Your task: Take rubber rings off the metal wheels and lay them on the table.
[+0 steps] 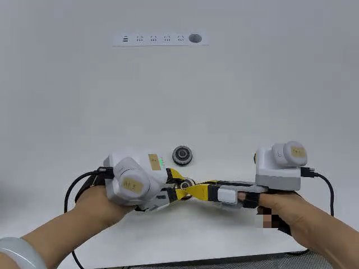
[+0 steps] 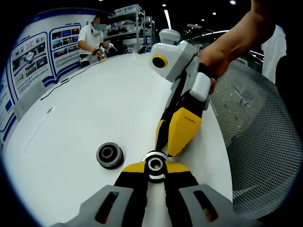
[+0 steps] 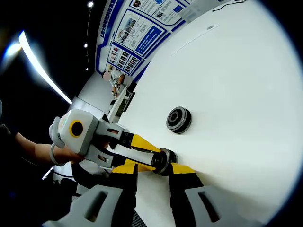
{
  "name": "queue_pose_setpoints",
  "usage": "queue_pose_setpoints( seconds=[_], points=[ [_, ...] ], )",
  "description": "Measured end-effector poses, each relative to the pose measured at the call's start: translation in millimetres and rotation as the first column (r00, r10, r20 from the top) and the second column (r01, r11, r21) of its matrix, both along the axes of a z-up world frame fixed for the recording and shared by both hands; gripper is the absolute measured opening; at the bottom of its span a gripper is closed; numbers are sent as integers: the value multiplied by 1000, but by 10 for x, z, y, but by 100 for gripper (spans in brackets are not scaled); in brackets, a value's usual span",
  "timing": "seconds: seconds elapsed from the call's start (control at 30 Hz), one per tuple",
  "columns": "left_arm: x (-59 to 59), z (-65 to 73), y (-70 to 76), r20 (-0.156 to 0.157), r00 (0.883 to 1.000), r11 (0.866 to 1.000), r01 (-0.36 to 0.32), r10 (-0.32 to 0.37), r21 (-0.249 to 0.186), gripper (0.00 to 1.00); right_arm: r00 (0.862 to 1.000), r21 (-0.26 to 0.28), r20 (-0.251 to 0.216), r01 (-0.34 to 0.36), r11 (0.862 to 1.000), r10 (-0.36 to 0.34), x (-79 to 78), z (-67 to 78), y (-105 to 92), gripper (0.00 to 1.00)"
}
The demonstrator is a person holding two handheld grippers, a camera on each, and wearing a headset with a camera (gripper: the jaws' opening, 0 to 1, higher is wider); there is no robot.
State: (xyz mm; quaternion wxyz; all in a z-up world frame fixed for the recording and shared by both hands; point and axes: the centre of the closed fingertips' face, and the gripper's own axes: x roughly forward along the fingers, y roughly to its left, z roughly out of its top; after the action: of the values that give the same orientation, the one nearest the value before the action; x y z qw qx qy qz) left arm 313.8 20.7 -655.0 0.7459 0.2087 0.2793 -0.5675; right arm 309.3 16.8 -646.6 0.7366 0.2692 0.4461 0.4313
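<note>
Your left gripper is clamped on a small metal wheel, close in front of you over the near part of the white table. Your right gripper meets it from the opposite side, yellow tips at the wheel's rim; whether they pinch it, you cannot tell. A second wheel rests just beyond, apart from both. A power strip lies far back.

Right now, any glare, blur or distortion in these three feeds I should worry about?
Head view: flat, even light, white table nearly washed out, loose wheel sharp. Left gripper view: fisheye curves the table edge, ceiling lamps glare at top, held wheel in focus. Right gripper view: rolled, bright light streak at left, surroundings dark.
</note>
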Motion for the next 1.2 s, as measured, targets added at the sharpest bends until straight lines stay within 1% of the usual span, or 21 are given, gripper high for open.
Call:
queue_pose_setpoints(
  seconds=[0.17, 0.4, 0.6, 0.87, 1.03, 1.2],
  points=[
    [-2, 1, -1, 0, 1000, 1000, 0, 0, 0, 12, 1000, -13, 1, 3, 1000, -3, 15, -29, -15, 24],
    [-3, 4, -4, 0, 1000, 1000, 0, 0, 1, 12, 1000, -40, 7, 13, 999, -13, 37, -79, -45, 15],
    [-6, 2, -3, 0, 1000, 1000, -1, 1, 0, 12, 1000, -56, 18, 14, 998, -13, 49, -109, -59, 11],
    [-5, 3, -4, 1, 1000, 1000, -1, 1, -1, 12, 1000, -70, 24, 14, 997, -12, 56, -120, -68, 8],
    [-5, 3, -5, 1, 1000, 1000, -1, 1, -1, 12, 999, -91, 39, 13, 996, -10, 71, -152, -85, 4],
    [-4, 1, -6, 1, 1000, 1000, -1, 1, -1, 12, 999, -94, 38, 22, 995, -19, 71, -149, -88, 4]
  ],
)
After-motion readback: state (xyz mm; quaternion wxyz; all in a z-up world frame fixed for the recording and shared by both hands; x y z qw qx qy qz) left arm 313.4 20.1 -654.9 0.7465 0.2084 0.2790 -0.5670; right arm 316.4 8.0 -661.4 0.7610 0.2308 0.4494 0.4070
